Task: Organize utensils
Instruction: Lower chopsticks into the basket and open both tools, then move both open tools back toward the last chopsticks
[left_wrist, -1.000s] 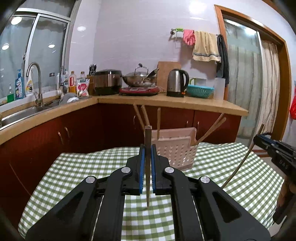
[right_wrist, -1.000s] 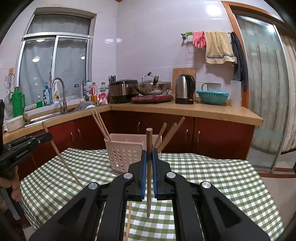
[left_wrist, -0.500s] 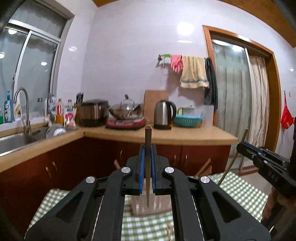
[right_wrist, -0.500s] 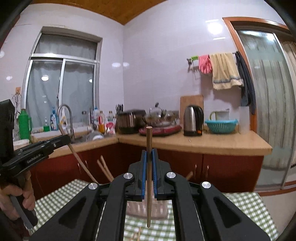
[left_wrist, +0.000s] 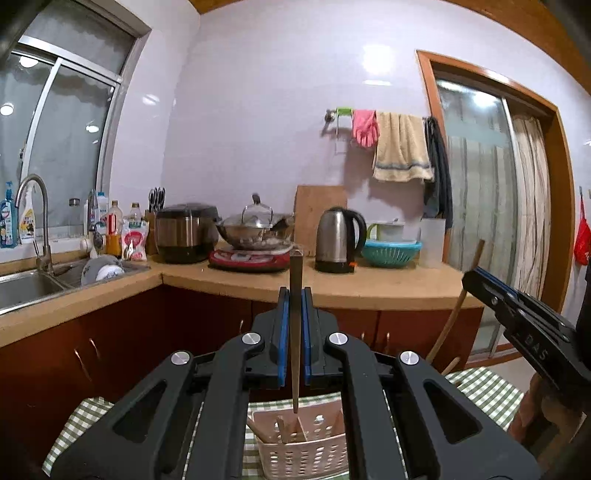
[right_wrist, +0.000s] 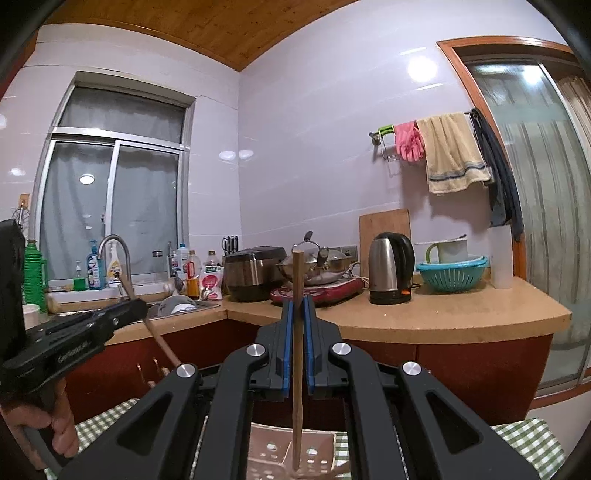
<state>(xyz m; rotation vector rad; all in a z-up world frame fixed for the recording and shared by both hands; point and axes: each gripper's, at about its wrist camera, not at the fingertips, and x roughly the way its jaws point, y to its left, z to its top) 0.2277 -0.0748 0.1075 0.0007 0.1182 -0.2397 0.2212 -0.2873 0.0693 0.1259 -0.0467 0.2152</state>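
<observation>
Both claws have been lifting and closing in: left claw (left_wrist: 294, 295) pinching a dark chopstick (left_wrist: 295, 332), right claw (right_wrist: 297, 306) pinching a brown chopstick (right_wrist: 297, 350), tips now hanging over the pink basket (left_wrist: 306, 454) below, near; drop-in likely next.

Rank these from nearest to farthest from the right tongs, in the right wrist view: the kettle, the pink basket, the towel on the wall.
1. Pink basket: on the table, just below the right tongs.
2. Kettle: on the counter, right of centre.
3. Towel: on the wall rail, upper right.
</observation>
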